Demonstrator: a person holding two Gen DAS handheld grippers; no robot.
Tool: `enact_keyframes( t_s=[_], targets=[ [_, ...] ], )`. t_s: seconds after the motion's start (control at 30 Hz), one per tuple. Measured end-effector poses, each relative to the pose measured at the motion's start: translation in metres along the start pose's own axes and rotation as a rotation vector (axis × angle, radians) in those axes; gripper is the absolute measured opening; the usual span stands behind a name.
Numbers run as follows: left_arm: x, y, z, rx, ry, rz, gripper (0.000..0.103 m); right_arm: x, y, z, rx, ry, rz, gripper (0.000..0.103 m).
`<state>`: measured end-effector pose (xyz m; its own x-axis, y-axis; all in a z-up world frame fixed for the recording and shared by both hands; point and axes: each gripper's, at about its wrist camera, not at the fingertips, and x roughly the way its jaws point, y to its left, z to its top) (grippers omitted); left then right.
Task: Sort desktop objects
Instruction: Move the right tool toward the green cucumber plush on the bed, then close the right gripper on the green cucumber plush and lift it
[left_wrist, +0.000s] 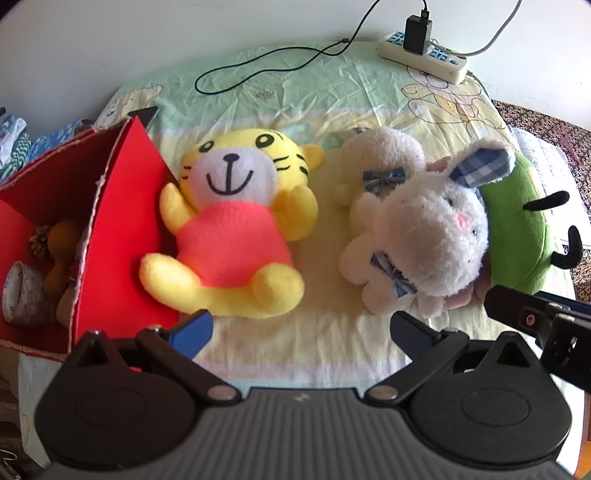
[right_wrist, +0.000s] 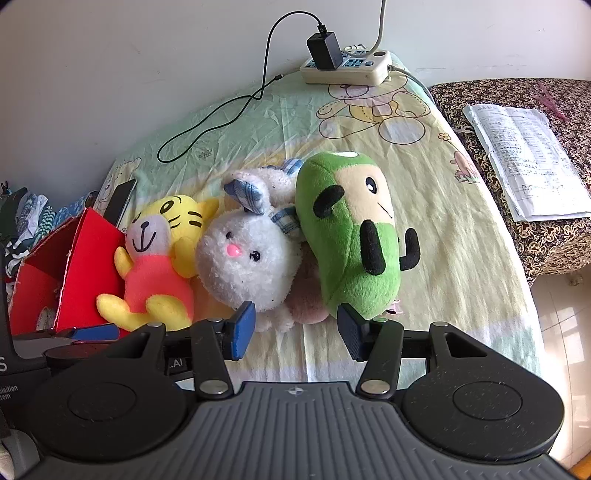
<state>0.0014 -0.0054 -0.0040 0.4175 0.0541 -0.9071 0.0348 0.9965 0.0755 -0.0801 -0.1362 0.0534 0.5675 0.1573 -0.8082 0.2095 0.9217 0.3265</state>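
On the cartoon-bear sheet (left_wrist: 258, 92) ahead of me, 3 plush toys lie in a tight row beside my red box (left_wrist: 122, 221). At my left hand, the left gripper (left_wrist: 301, 332) stands spread wide with nothing between its blue pads, hanging just short of the yellow tiger (left_wrist: 229, 221), which lies on its back with one arm and one foot against the box's open red flap. Next to it lies the white rabbit (left_wrist: 417, 229) with checked blue ears, and the green plush (left_wrist: 517, 229) presses against the rabbit's far side. At my right hand, the right gripper (right_wrist: 295, 330) has its jaws partly apart and clasps nothing; its pads sit just below the rabbit's body and the lower end of the green plush, and I cannot tell whether either pad touches fur. Inside the box I see a pine cone (left_wrist: 38, 242), a brown gourd (left_wrist: 61, 254) and a roll of tape (left_wrist: 22, 291). Against the wall sits a power strip (right_wrist: 347, 66) with a black charger (right_wrist: 325, 50) plugged in, its cable looping across the sheet. Papers (right_wrist: 524, 162) lie on a brown patterned cover to the right.
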Motion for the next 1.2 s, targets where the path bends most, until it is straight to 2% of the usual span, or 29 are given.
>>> enact_keyframes(
  t_s=[0.1,0.33,0.43,0.63,0.77,1.2],
  targets=[
    [0.002,-0.009,0.003,-0.001,0.003,0.003,0.102,0.000,-0.002,0.001,0.005,0.002,0.006,0.053],
    [0.001,-0.003,-0.001,0.010,0.007,0.020,0.102,-0.001,-0.005,0.002,0.003,0.004,0.021,0.053],
    [0.002,-0.003,-0.001,0.007,-0.001,0.003,0.102,-0.002,-0.006,0.001,0.001,0.002,0.028,0.053],
    [0.002,-0.007,-0.004,0.027,-0.012,0.034,0.102,-0.006,-0.013,0.000,0.010,-0.002,0.037,0.053],
    [0.002,-0.012,-0.005,0.029,-0.011,0.011,0.102,-0.008,-0.019,-0.001,0.021,-0.006,0.044,0.054],
    [0.001,-0.037,-0.009,0.108,-0.042,0.016,0.102,-0.019,-0.047,-0.005,0.081,-0.034,0.075,0.054]
  ],
)
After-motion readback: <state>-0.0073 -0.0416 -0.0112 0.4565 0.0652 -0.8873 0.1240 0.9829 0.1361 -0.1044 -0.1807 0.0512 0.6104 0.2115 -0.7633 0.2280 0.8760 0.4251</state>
